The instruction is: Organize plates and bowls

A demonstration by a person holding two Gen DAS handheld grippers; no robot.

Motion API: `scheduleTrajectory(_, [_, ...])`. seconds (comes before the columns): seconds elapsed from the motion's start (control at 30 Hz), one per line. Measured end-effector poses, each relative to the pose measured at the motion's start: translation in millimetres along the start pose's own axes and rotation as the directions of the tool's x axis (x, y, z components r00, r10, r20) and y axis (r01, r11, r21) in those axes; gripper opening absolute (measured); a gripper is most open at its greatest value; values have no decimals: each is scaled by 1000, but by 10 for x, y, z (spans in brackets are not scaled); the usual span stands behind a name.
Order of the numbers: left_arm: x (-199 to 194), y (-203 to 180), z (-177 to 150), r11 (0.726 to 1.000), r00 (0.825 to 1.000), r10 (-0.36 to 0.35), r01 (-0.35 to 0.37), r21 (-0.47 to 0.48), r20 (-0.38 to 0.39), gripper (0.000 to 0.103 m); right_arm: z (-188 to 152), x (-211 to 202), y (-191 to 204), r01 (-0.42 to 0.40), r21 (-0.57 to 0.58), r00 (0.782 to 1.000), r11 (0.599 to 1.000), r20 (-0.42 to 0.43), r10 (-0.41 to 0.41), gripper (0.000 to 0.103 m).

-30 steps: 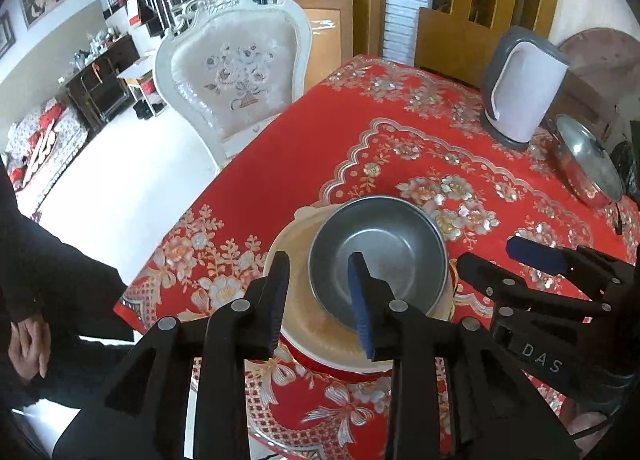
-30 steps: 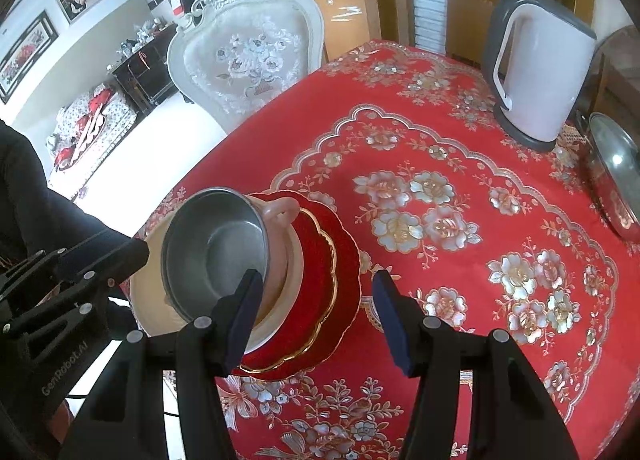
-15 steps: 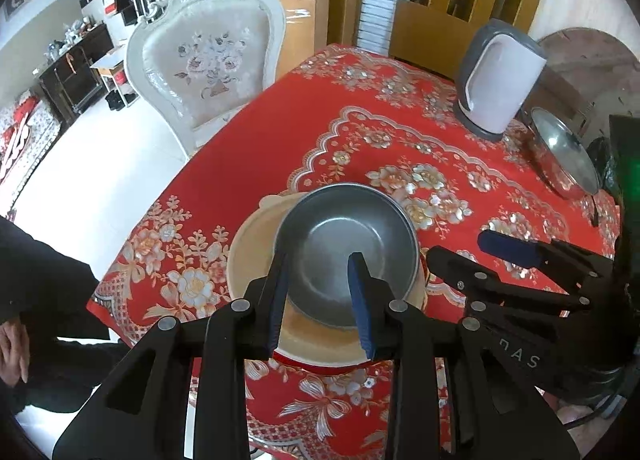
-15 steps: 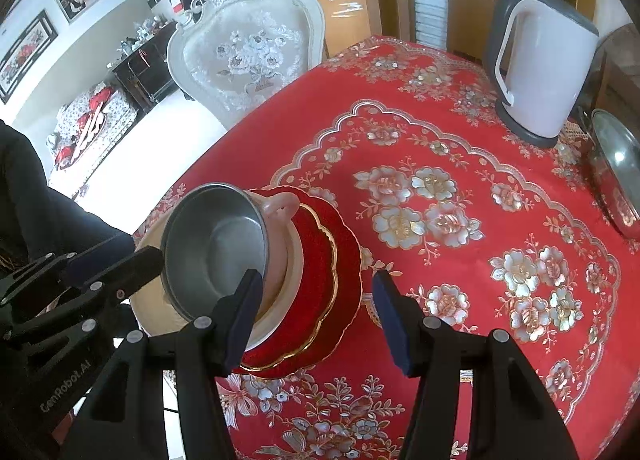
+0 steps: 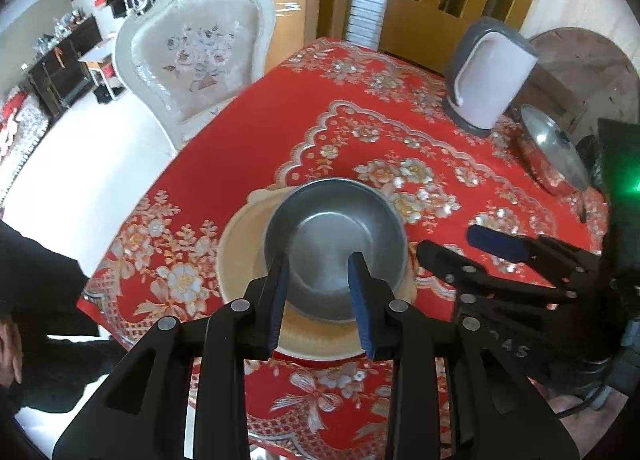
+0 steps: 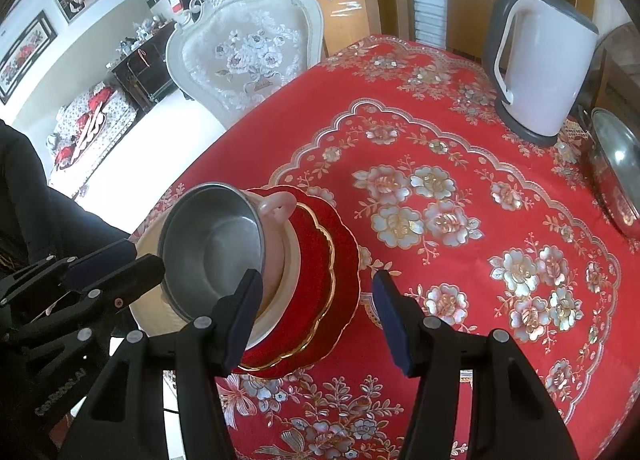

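A steel bowl point(image 5: 336, 244) sits on top of a stack near the table's front left corner. Under it lie a cream dish with a handle point(image 6: 280, 244) and a red gold-rimmed plate point(image 6: 336, 260). My left gripper point(image 5: 320, 300) is open, its jaws apart just over the bowl's near rim, holding nothing. It shows at the left of the right wrist view point(image 6: 116, 272). My right gripper point(image 6: 316, 300) is open and empty, just right of the stack, over the red plate's edge. It also shows in the left wrist view point(image 5: 472, 256).
A white electric kettle point(image 6: 540, 59) stands at the back right of the red flowered tablecloth point(image 6: 460, 219). A steel pot with a lid point(image 6: 616, 175) sits at the right edge. A white carved chair point(image 6: 248, 51) stands behind the table. The table edge is close to the stack's left.
My left gripper has opened wider and drawn back and up from the steel bowl's rim. The bowl stays on the stack. The right gripper has barely moved.
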State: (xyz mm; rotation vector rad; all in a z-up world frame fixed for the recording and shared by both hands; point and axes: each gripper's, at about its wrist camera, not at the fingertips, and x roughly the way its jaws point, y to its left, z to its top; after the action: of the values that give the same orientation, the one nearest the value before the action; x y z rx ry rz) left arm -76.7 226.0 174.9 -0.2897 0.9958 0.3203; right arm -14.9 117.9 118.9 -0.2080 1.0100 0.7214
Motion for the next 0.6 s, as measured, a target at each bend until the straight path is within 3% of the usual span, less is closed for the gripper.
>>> scheduleTrajectory(0.6, [35, -87, -55, 999, 998, -2, 6, 54, -64, 30, 2, 10, -19, -1, 0, 1000, 1000, -4, 1, 57])
